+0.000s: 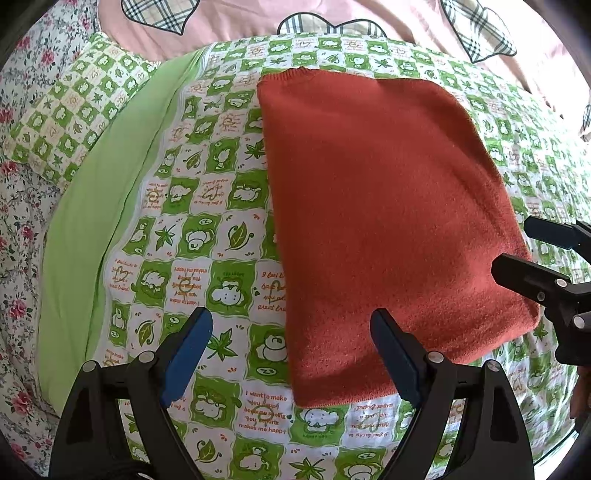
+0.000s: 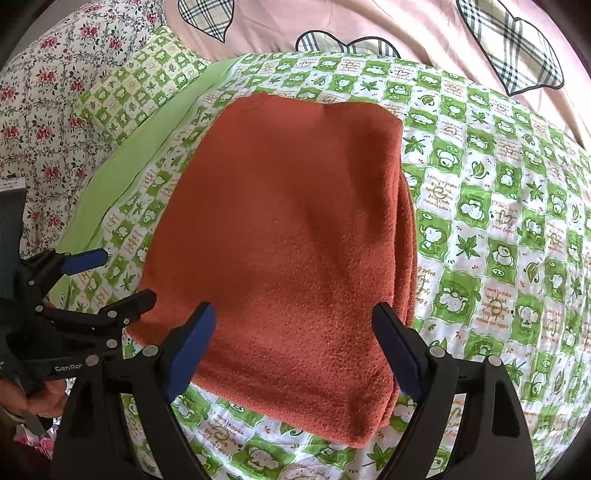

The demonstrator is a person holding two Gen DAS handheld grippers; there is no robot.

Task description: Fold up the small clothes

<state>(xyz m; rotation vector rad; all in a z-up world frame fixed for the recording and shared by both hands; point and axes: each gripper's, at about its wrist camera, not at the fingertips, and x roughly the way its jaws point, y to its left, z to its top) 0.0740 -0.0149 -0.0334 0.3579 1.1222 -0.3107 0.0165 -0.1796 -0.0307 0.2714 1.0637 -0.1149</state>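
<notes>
Orange garment (image 1: 388, 221) is lying folded in a rectangle on the green-checked quilt (image 1: 207, 229). Left gripper (image 1: 291, 354) and right gripper (image 2: 293, 350) are hovering over its near edge, jaws spread wide, gripping nothing.

**Two wrist cameras, one bed, seen from either side**

The left wrist camera rides behind the left gripper (image 1: 291, 350) and looks forward and down along its spread fingers, close over the green checked quilt (image 1: 207, 236). It sits toward the left, so the folded orange garment (image 1: 388, 221) fills its centre-right, with the right gripper (image 1: 517, 247) poking in at its right edge.

The right wrist camera looks the same way from behind the right gripper (image 2: 293, 347), nearer to the garment (image 2: 288, 236); the left gripper (image 2: 122, 277) shows at its left edge. Both views share the garment, the quilt (image 2: 480, 206), the floral sheet (image 1: 22, 206) (image 2: 48, 110) and the pink cover (image 1: 240, 22) (image 2: 369, 18).
</notes>
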